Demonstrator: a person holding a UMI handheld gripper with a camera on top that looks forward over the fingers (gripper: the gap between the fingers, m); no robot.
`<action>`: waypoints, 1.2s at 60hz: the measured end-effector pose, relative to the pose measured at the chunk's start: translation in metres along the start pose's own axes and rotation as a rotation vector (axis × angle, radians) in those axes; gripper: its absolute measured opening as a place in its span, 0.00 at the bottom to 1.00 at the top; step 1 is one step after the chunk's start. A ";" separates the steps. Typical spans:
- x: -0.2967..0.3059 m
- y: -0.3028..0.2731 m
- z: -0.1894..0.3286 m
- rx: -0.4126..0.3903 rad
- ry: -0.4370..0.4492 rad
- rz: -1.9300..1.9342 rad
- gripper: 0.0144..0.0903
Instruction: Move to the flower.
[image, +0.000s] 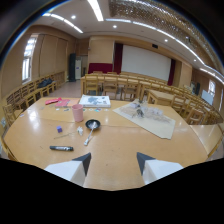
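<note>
A large hall with rows of wooden chairs, a white projection screen and ceiling strip lights surrounds a wide, glossy wooden bench (130, 145). The gripper (113, 161) hovers over its near edge with fingers spread apart and nothing between them. Ahead and slightly left lie a black marker pen (61, 148), a small black ladle-like pan (92, 125) and a pink plastic cup (77, 113). Farther off, right of centre, the flower (139, 111) rests on a beige sheet of paper (150, 121), its details too small to make out.
</note>
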 end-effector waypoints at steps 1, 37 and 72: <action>0.000 0.000 0.000 -0.001 0.000 0.000 0.95; -0.115 0.015 -0.037 -0.044 0.048 -0.022 0.95; -0.216 -0.022 0.139 -0.124 -0.050 -0.035 0.94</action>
